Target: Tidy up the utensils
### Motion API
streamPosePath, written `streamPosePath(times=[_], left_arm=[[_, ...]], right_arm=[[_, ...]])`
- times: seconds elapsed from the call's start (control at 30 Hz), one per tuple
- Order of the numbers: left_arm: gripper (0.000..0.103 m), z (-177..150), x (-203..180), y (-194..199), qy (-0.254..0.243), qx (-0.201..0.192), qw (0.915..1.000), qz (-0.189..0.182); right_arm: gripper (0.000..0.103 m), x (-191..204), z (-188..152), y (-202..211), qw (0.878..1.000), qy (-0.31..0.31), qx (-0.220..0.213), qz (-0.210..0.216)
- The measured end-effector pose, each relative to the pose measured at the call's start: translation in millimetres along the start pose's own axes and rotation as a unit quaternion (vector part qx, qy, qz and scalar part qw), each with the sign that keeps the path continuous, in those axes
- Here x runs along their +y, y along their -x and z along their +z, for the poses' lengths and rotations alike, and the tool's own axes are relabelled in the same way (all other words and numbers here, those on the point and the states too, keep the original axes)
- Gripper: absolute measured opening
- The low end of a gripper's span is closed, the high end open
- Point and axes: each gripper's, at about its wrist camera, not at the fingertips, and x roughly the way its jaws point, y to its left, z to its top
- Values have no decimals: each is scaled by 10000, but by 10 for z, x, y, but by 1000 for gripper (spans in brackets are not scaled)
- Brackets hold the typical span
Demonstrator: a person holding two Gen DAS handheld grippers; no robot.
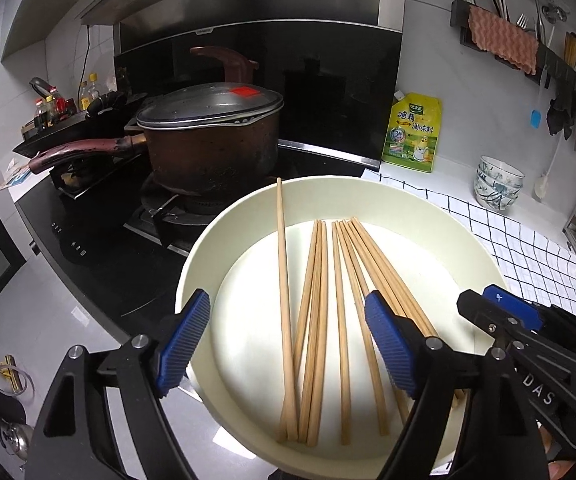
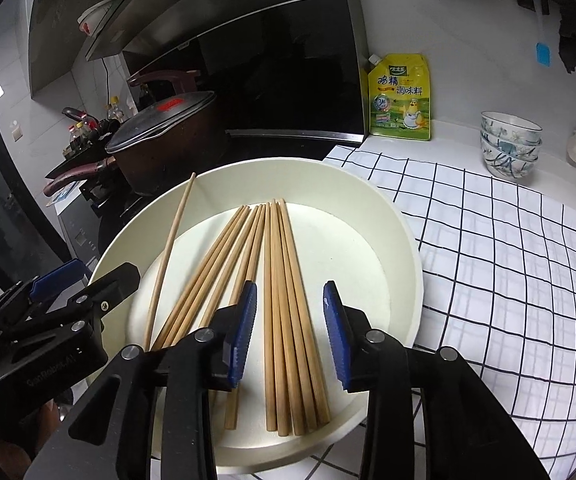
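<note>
Four pale wooden chopsticks (image 2: 288, 320) lie lengthwise in the round cream basin (image 2: 404, 240), between the released right gripper (image 2: 290, 334); left gripper (image 1: 288, 344) also released.

Both tools share one build. The left gripper (image 1: 288, 344) has matte black angular arms joined by round silver pivot pins, ending in blue rubber pads (image 1: 183, 344) ribbed with fine grooves. The right gripper (image 2: 290, 336) carries the same blue ribbed pads (image 2: 338, 336). White letters "DAS" mark its black body in the left view, at 4 o'clock; faint printed lettering marks the left one's.
</note>
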Motion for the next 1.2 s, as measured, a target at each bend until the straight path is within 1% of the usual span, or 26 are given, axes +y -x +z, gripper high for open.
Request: streamPosePath(times=[0.3, 0.63, 0.8, 1.1, 1.2], left_arm=[[81, -48, -2, 114, 4, -44, 10000, 38], [81, -94, -25, 226, -68, -89, 9999, 84], [82, -113, -36, 272, -87, -102, 9999, 98], [90, -141, -56, 350, -83, -140, 9998, 132], [93, -146, -60, 375, -89, -154, 9997, 159]], right_arm=[[41, 30, -58, 97, 10000, 36, -43, 19], [42, 29, -98, 222, 9999, 10, -132, 30], [45, 28, -126, 265, 9999, -2, -163, 19], [54, 19, -159, 370, 9996, -18, -279, -47], [58, 10, -174, 390, 9996, -44, -293, -43]])
